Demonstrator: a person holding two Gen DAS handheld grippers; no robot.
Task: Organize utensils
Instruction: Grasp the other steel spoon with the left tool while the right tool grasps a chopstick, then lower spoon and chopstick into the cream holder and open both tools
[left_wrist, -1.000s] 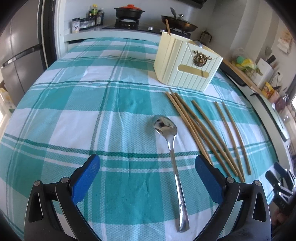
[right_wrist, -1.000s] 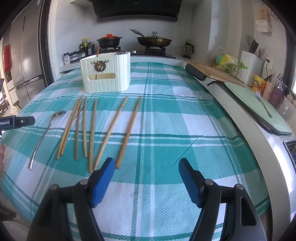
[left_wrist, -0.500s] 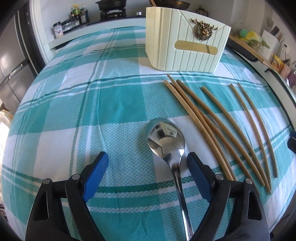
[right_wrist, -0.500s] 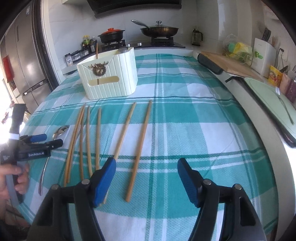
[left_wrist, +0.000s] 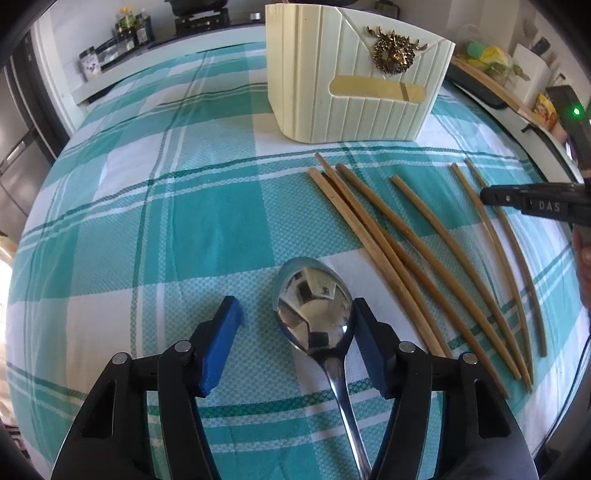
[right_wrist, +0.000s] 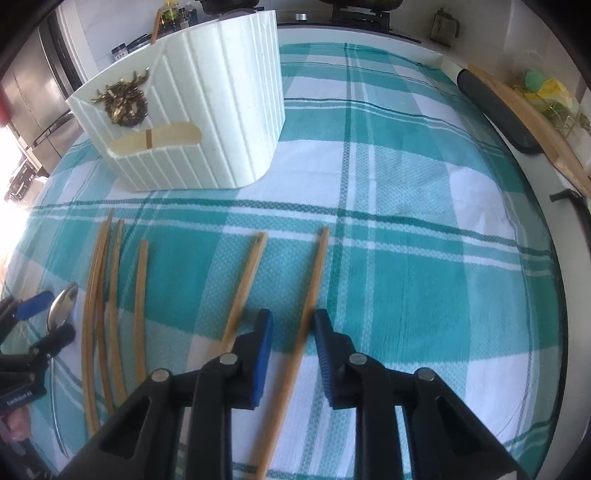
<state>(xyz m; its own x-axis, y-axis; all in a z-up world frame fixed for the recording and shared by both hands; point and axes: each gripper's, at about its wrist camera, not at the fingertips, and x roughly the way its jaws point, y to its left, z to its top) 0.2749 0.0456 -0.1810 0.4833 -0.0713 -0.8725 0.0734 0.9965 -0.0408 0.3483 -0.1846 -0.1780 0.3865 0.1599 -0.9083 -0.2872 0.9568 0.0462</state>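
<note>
1. Both grippers have come closer to the teal-and-white checked tablecloth (right_wrist: 424, 258), their jaws just closing.
2. Left gripper (left_wrist: 295, 325), part open, straddles the shiny steel spoon's (left_wrist: 314, 314) bowl; right pad at its edge, left pad clear.
3. Right gripper (right_wrist: 293, 332), narrowed, brackets the rightmost wooden chopstick (right_wrist: 314, 280); contact unclear.
4. Cream ribbed utensil holder (right_wrist: 207, 110) stands beyond the chopsticks.
</note>
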